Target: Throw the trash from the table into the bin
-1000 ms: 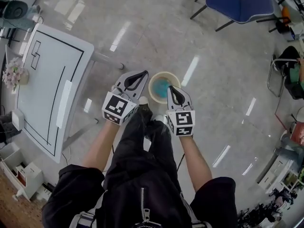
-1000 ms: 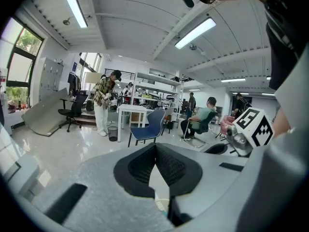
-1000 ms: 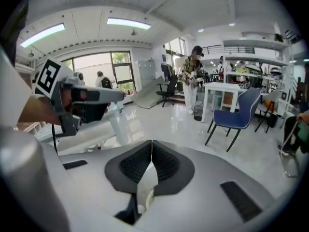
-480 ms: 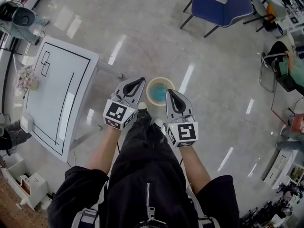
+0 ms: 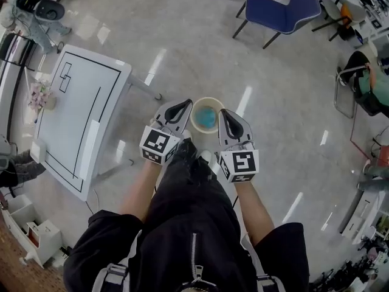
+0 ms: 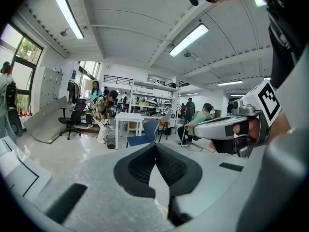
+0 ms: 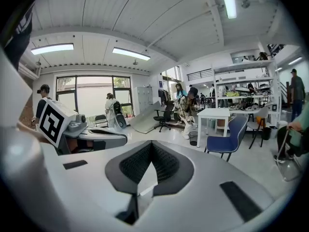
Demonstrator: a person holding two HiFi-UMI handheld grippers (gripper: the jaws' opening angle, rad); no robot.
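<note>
I look steeply down on both grippers, held out level and side by side above the shiny grey floor (image 5: 182, 47). The left gripper (image 5: 180, 107) has its jaws brought together at the tips. In the left gripper view the ribbed black pads (image 6: 137, 166) meet in a point with nothing caught between them. The right gripper (image 5: 225, 118) is the same: in the right gripper view its jaws are pressed together and empty.

The bin (image 5: 206, 100), round and cream-coloured, stands on the floor between the two gripper tips, just ahead of my black trousers (image 5: 188, 193). The left gripper's tip is just beside the bin's rim on one side and the right gripper's on the other. Neither touches it as far as I can tell. A blue lump (image 5: 206, 117) lies in the bottom of the bin. I cannot make out what it is.

The white table (image 5: 73, 102), marked with black lines, stands well apart to my left. A blue chair (image 5: 285, 8) stands farther off across the floor, beyond the bin and to the right. Both gripper views show that chair too, along with several people at the back of the room.
</note>
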